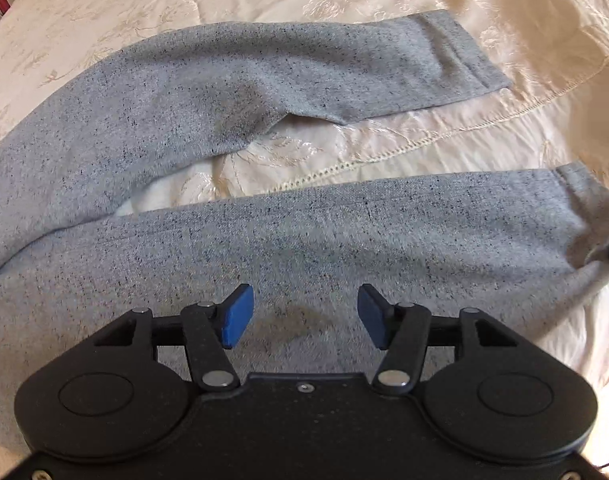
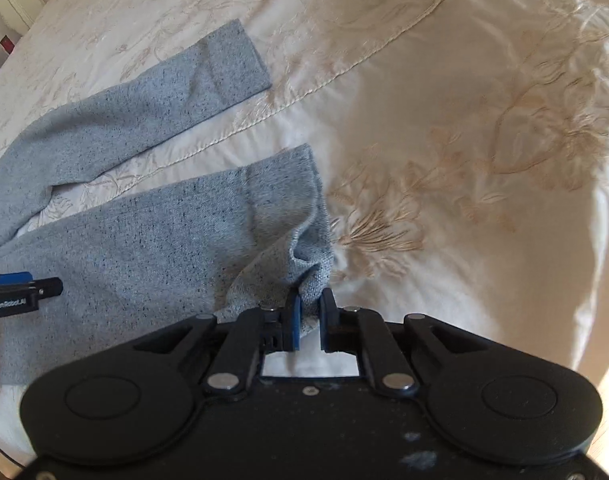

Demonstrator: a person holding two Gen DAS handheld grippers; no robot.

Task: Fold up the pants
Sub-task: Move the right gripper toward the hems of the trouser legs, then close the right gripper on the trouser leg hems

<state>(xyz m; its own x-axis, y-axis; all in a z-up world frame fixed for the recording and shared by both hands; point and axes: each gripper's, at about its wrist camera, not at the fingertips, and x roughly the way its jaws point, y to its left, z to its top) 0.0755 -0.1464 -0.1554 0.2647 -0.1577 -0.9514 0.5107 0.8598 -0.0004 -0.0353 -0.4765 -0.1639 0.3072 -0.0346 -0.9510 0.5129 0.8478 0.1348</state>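
A: What's the biggest thing here?

B: A cream satin bedspread with embroidered floral stitching, rumpled, filling both views; spread across it lie the speckled grey knit pants, legs apart in a V with bare bedspread between them; the far leg's cuff lies flat, the near leg's cuff is bunched and drawn up at its corner.

A: And the tools?

B: The right gripper, black with blue pads, is clamped on that bunched corner of the near cuff; fabric is squeezed between its pads; the left gripper stands with its blue pads wide apart over the near leg, further up it, nothing pinched between them; whether the tips touch the cloth I cannot tell.

A: Anything smaller?

B: In the right wrist view the left gripper's tip juts in at the left edge, above the near leg.
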